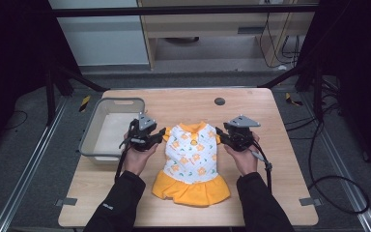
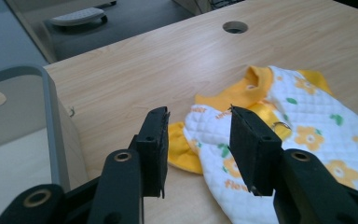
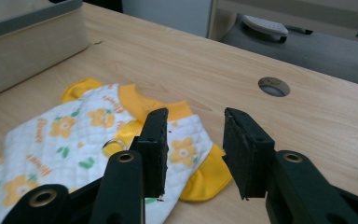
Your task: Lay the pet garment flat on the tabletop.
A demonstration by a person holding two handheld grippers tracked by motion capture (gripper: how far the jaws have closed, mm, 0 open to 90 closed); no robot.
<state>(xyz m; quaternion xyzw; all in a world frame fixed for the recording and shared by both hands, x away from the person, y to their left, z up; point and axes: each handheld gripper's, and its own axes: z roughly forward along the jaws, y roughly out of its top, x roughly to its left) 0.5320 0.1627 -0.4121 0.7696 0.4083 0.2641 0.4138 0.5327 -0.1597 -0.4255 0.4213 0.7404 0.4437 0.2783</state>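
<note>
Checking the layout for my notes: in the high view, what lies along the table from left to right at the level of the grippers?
Grey bin → left gripper → white and yellow flowered dress → right gripper.

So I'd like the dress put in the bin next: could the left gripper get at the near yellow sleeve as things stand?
Probably yes. The left gripper is open just above the yellow sleeve of the small floral dress, and nothing lies between them. The grey bin sits off to its side, out of the way.
</note>
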